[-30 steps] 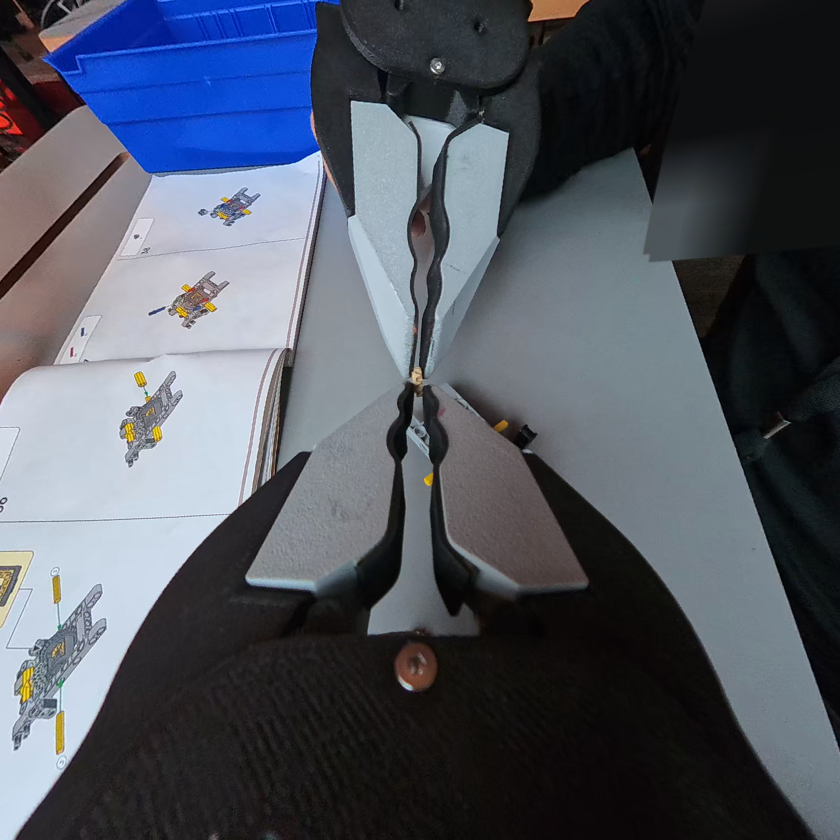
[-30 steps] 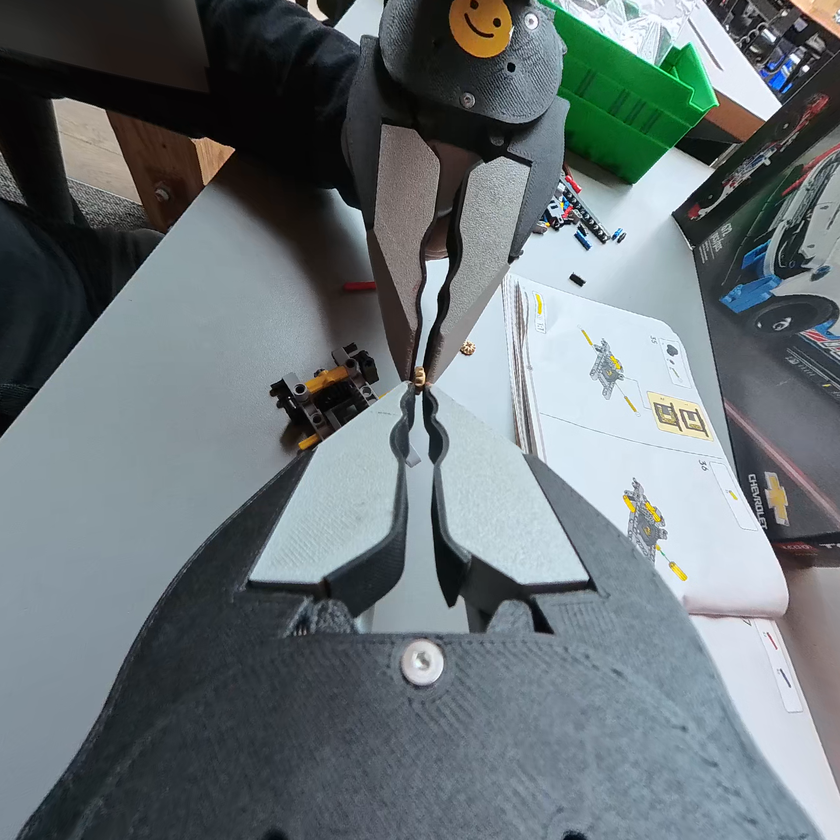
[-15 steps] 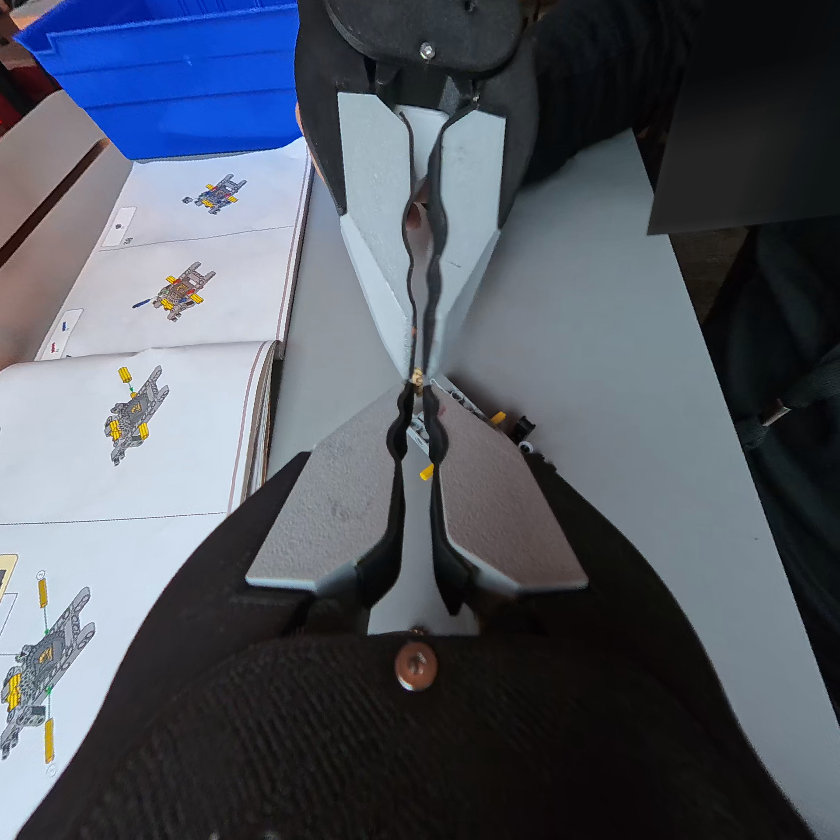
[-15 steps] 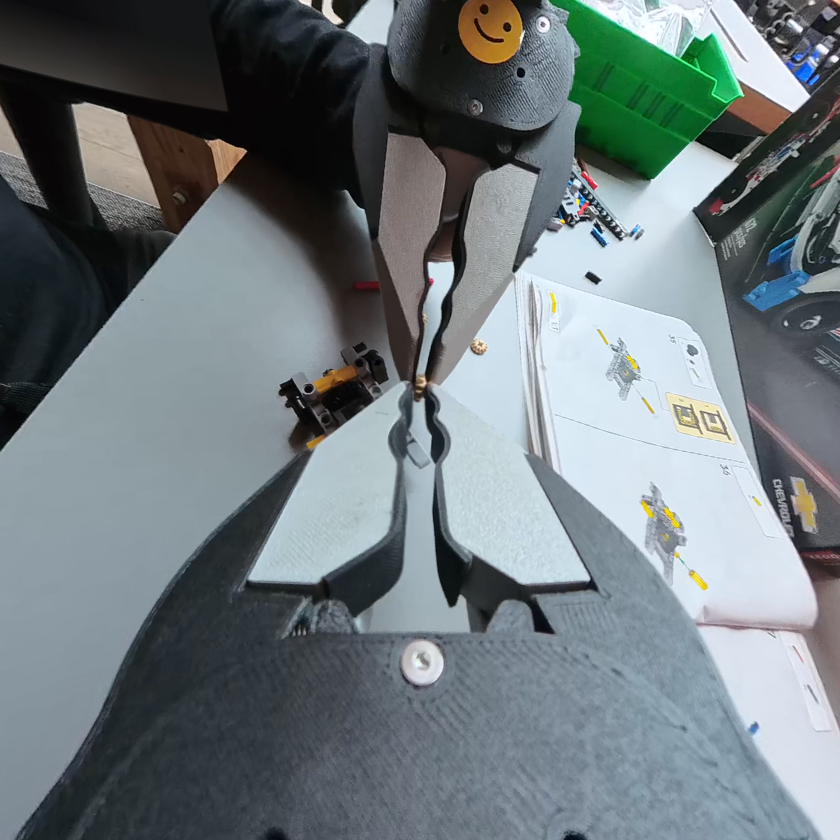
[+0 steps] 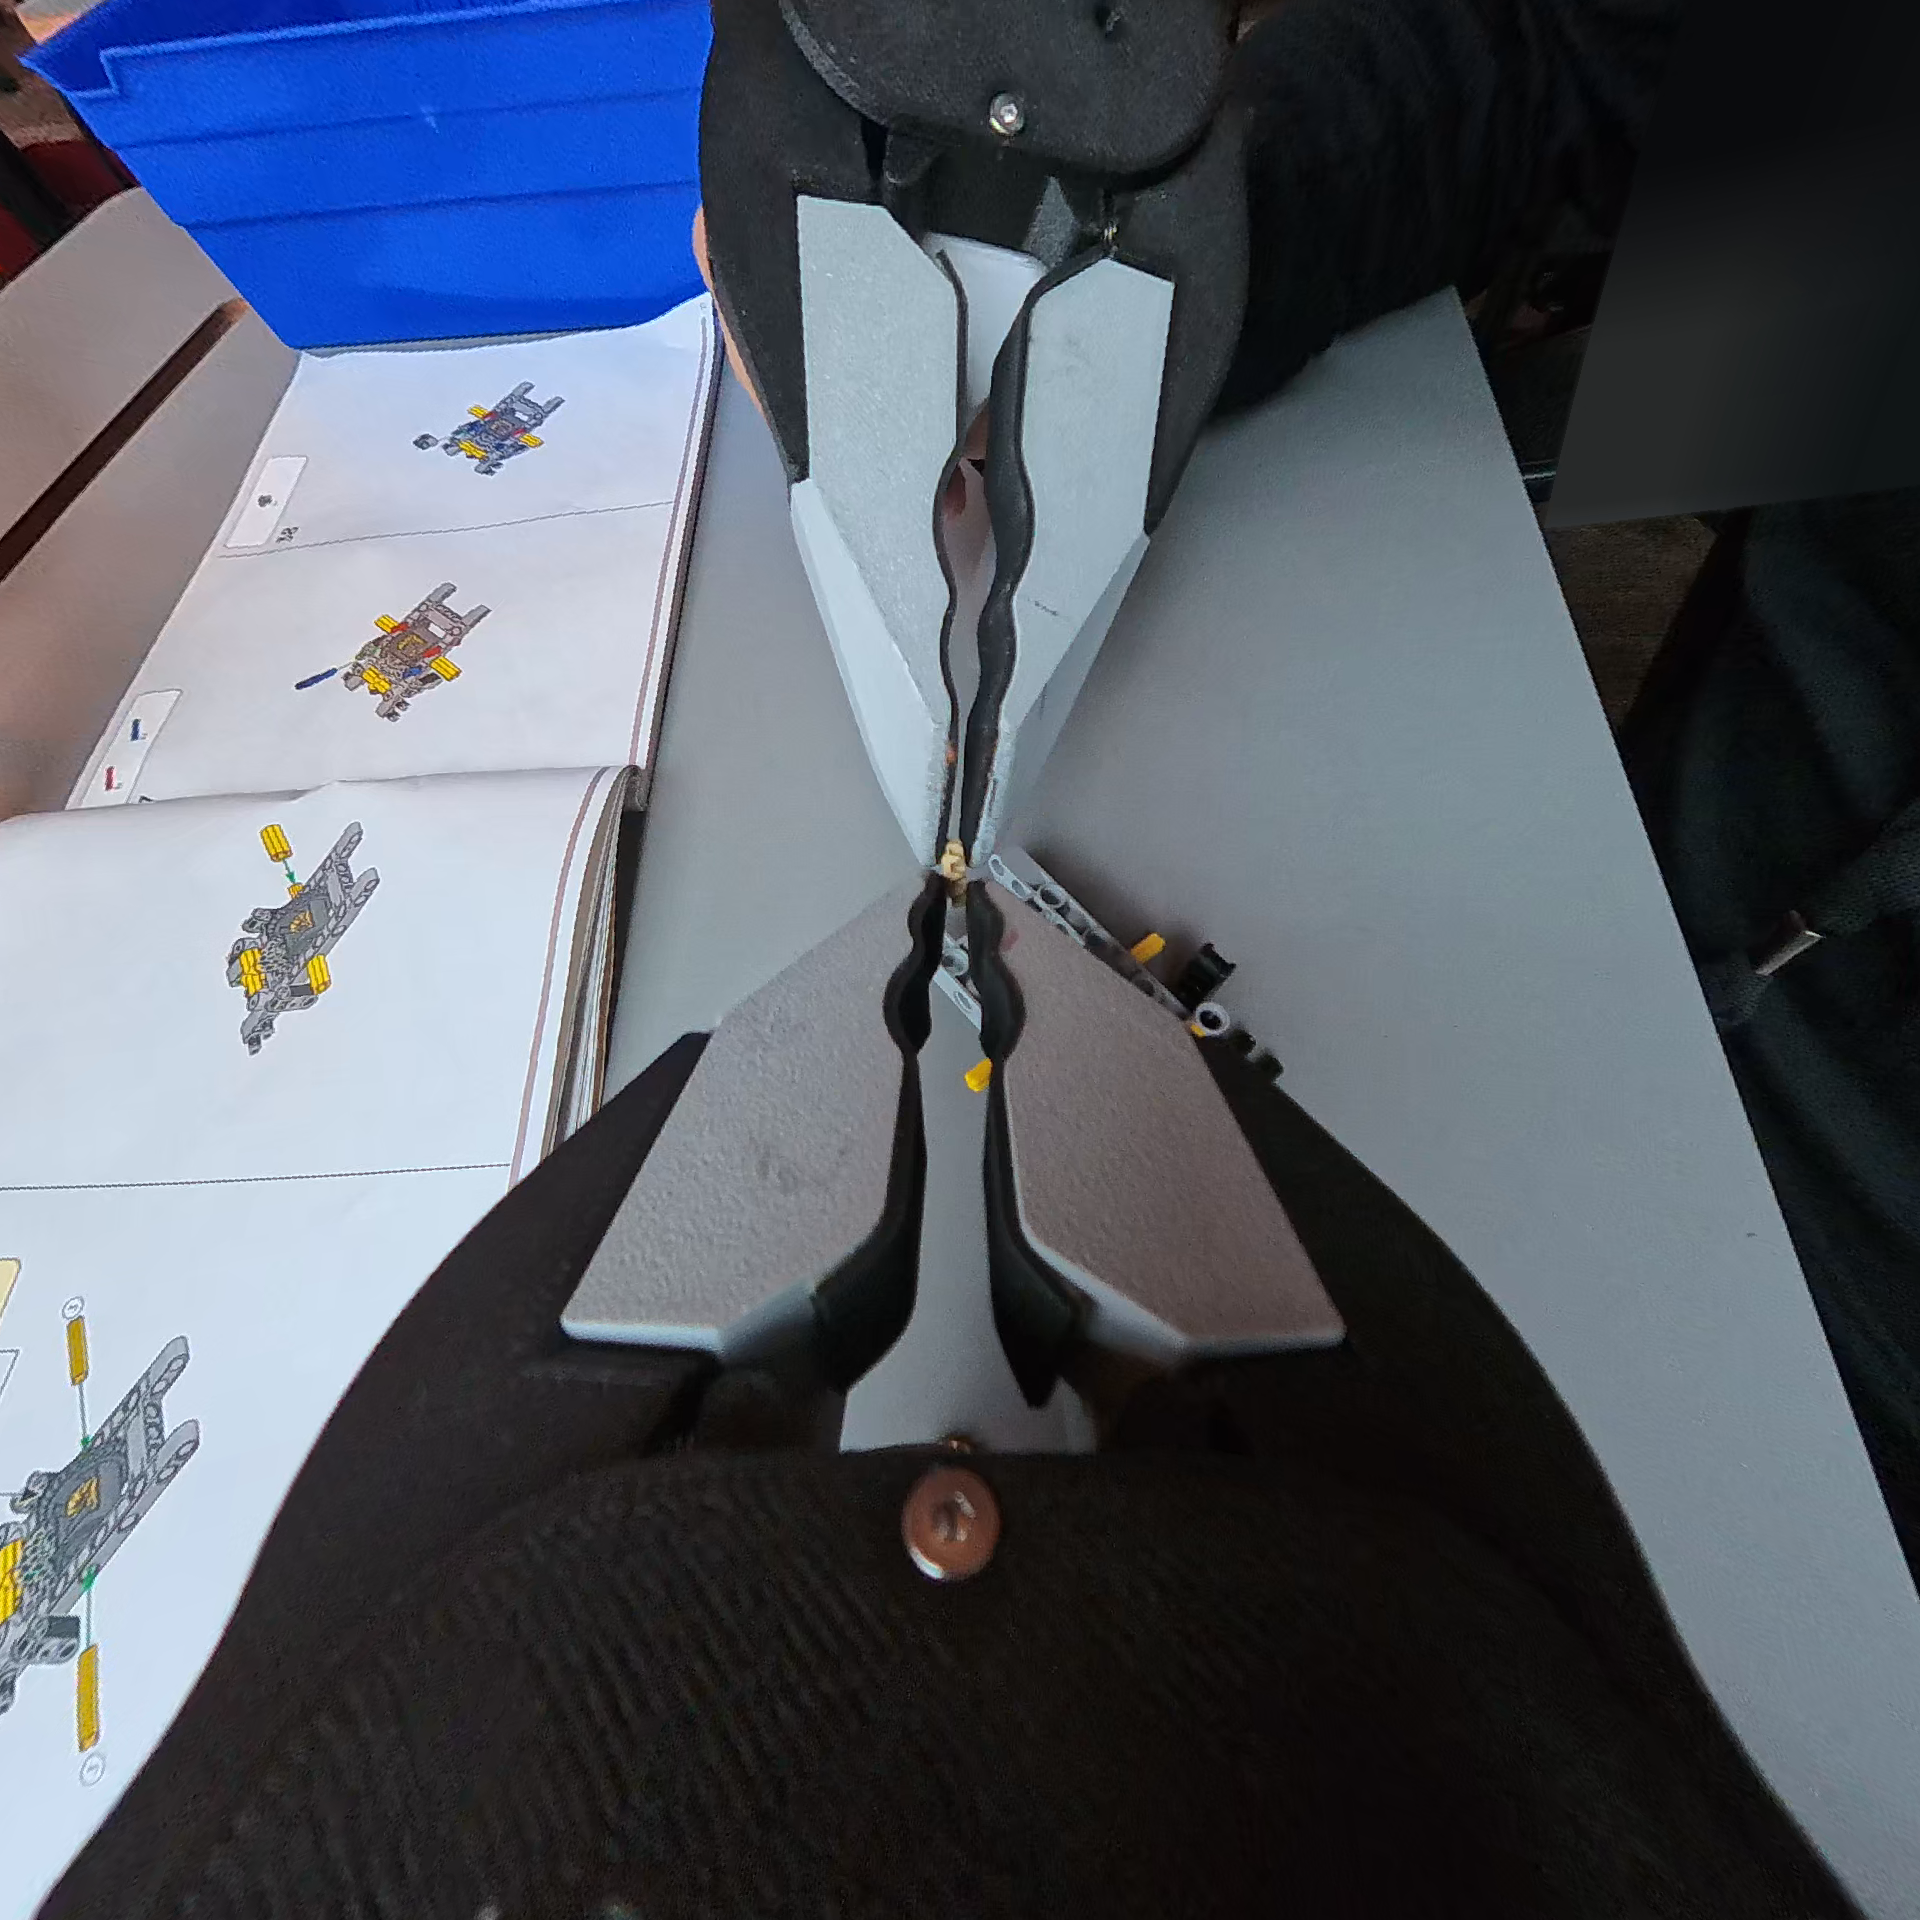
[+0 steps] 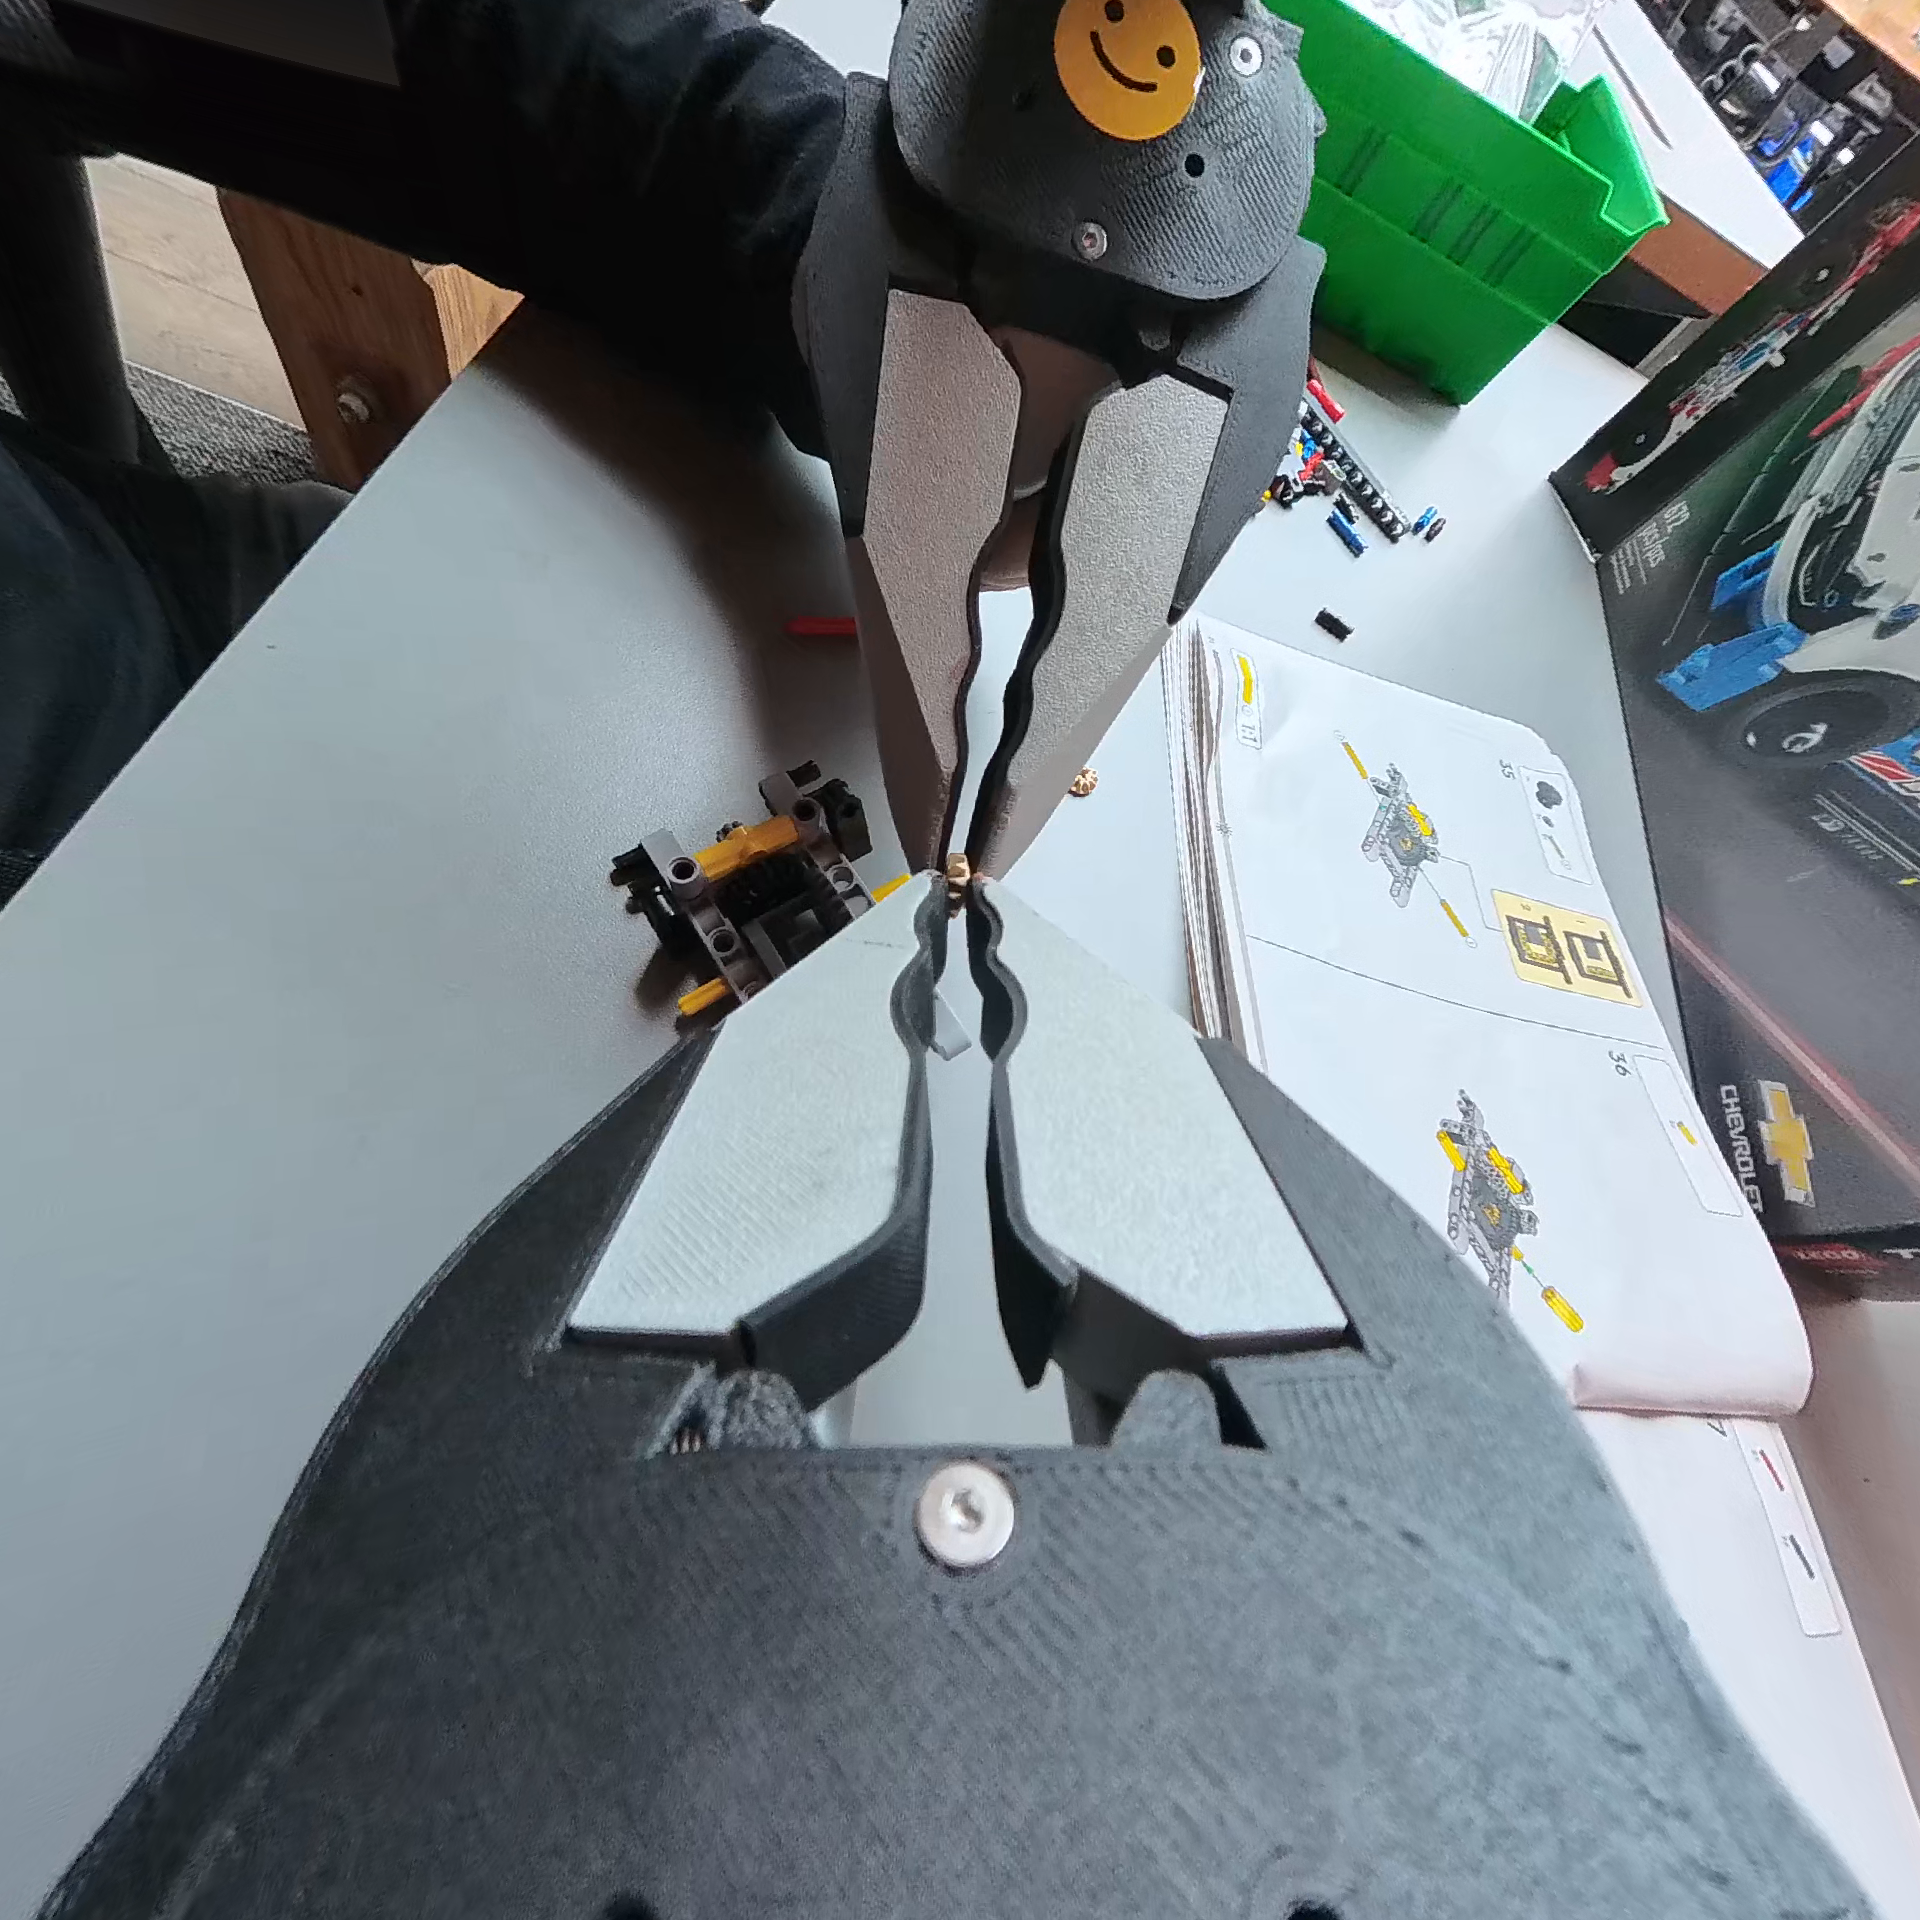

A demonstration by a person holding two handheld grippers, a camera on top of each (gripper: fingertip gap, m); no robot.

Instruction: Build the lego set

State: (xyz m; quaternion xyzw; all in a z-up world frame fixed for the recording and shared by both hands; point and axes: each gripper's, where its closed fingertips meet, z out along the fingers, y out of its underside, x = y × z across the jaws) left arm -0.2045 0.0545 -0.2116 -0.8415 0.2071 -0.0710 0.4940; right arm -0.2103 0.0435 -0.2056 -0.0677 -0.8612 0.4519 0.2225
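Observation:
A tiny tan lego piece [image 5: 951, 862] is pinched in the air where my two grippers meet tip to tip; it also shows in the right wrist view [image 6: 958, 868]. My left gripper [image 5: 951, 896] comes from below in its own view and from above, under a yellow smiley disc, in the right wrist view [image 6: 961, 850]. My right gripper [image 6: 956, 902] faces it [image 5: 956, 844]. Both are shut at the tips on the piece. The small grey, black and yellow lego assembly [image 6: 748, 904] sits on the grey table [image 6: 364, 831], partly hidden behind my left fingers [image 5: 1174, 961].
An open instruction booklet [image 5: 312, 935] [image 6: 1455, 987] lies beside the grippers. Around it are a blue bin [image 5: 395, 156], a green bin [image 6: 1455, 208], the set's box [image 6: 1818, 727], loose pieces [image 6: 1351, 499], a red pin [image 6: 821, 625] and a tan gear [image 6: 1084, 781]. The table edge [image 5: 1662, 935] runs close by. Left and right tips are no more than a few centimetres apart.
Both grippers stay tip to tip on the tan piece. The pair has drifted a little over the table, away from the booklet and assembly side; the grip looks unchanged.

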